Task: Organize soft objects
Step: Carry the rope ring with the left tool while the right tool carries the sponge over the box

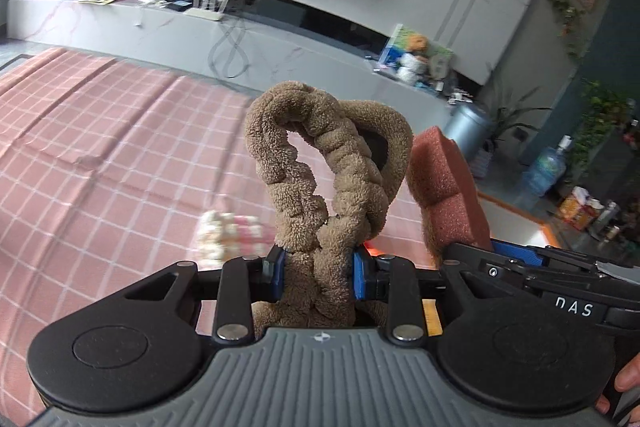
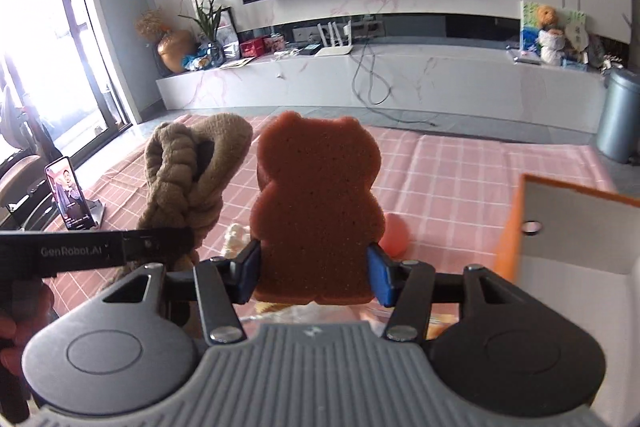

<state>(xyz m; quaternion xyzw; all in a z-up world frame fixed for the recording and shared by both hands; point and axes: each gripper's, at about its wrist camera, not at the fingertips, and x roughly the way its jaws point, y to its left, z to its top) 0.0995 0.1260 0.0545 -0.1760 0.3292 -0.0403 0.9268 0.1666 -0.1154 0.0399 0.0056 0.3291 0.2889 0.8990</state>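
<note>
My left gripper point(image 1: 319, 269) is shut on a brown fuzzy twisted headband point(image 1: 320, 163), which stands up in loops above the pink checked cloth point(image 1: 100, 147). My right gripper point(image 2: 313, 269) is shut on a reddish-brown bear-shaped sponge point(image 2: 316, 199), held upright between its blue pads. The two grippers are side by side: the sponge point(image 1: 444, 187) shows at the right of the left wrist view, and the headband point(image 2: 192, 179) at the left of the right wrist view. A small cream and pink soft item point(image 1: 228, 233) lies blurred on the cloth below. A pink ball point(image 2: 396, 233) lies behind the sponge.
An orange-edged box point(image 2: 568, 227) with a pale inside stands at the right. A phone on a stand point(image 2: 70, 195) is at the cloth's left edge. A TV, a marble console and a grey bin point(image 2: 620, 115) are beyond the cloth.
</note>
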